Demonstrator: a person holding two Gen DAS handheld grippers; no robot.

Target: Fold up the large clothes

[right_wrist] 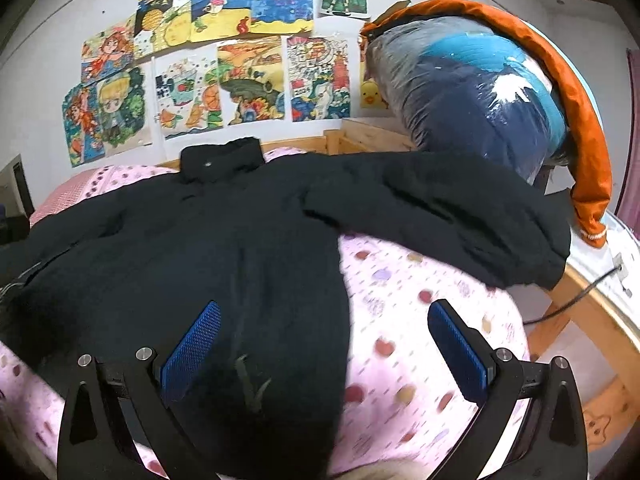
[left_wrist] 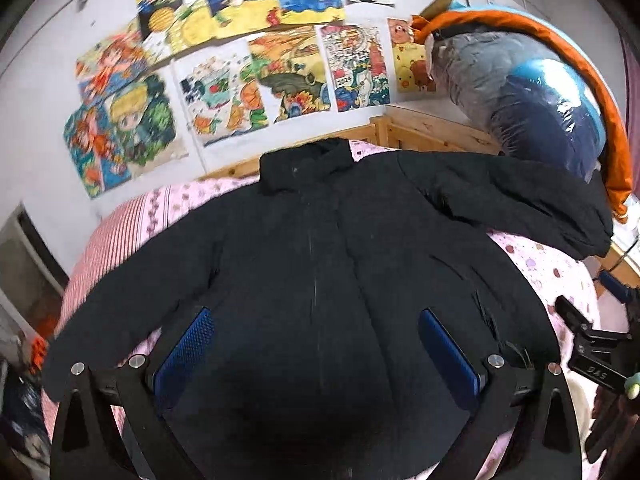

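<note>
Now the left gripper (left_wrist: 316, 344) hangs over the black coat (left_wrist: 304, 264), jaws apart and holding nothing. Spread flat on the pink bed (right_wrist: 420, 320), the coat has its collar toward the wall and its sleeves out to both sides. Right of it, the right gripper (right_wrist: 324, 344) straddles the coat's edge and bare sheet, jaws likewise apart and empty.

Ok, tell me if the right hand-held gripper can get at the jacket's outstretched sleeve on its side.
Probably yes. The right hand-held gripper is open above the black jacket, and only bare pink bedsheet lies between it and the sleeve; nothing blocks the way.
</note>
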